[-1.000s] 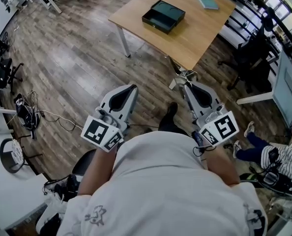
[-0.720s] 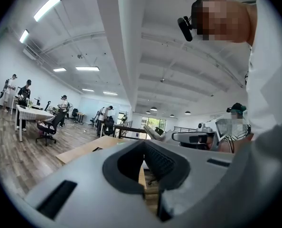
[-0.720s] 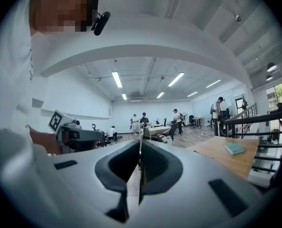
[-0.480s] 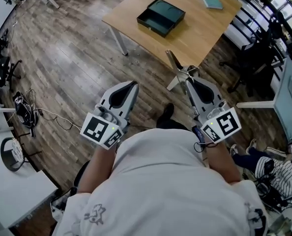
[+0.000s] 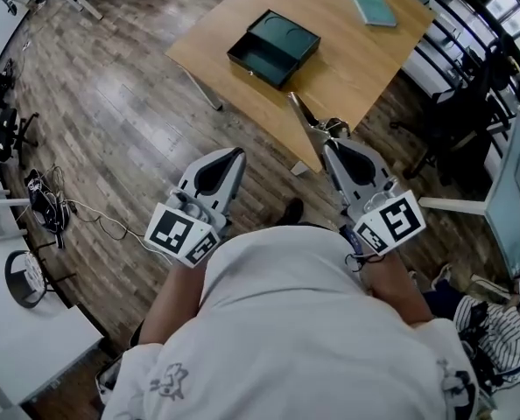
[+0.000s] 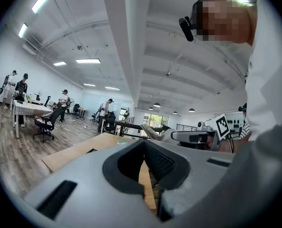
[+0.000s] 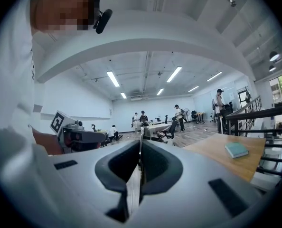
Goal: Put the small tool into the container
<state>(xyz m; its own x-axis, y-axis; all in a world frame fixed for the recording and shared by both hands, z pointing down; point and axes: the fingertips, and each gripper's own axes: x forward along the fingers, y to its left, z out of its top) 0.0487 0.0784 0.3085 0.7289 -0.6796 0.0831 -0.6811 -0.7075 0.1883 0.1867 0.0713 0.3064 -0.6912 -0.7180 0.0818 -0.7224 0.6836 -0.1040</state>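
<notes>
- The small metal tool (image 5: pixel 302 114) was held clamped in the tongs of the right gripper (image 5: pixel 329 143). Its slim end jutted forward past the tips and was seen against the near edge of the wooden surface (image 5: pixel 347 64).
- In the right gripper view the tool (image 7: pixel 140 151) was shown edge-on, as a thin strip pinched between the pads.
- The tongs of the left gripper (image 5: pixel 236 153) were closed together, and nothing was seen between them.
- The container (image 5: pixel 273 47), a dark green open box, was found lying on the surface, well apart from the tool and with nothing inside it. A teal book (image 5: pixel 371 5) lay farther off, near the far corner.
- The step in hand was judged to be the carry toward the container, and no part of the placing had been done yet.
- For this step to go well, the clamp on the thin tool would have to be kept firm so that it could not swivel or slip.
- The jutting end would need to be lifted clear of the surface's edge and of the box's near wall.
- The tool would best be lined up with the box's longer side and lowered inside the walls before the tongs were parted.
- Both grippers were held level and side by side in front of the person (image 5: pixel 304 322), and both were pointed toward the surface.
- The 2 forearms were kept bent and close to the body.
</notes>
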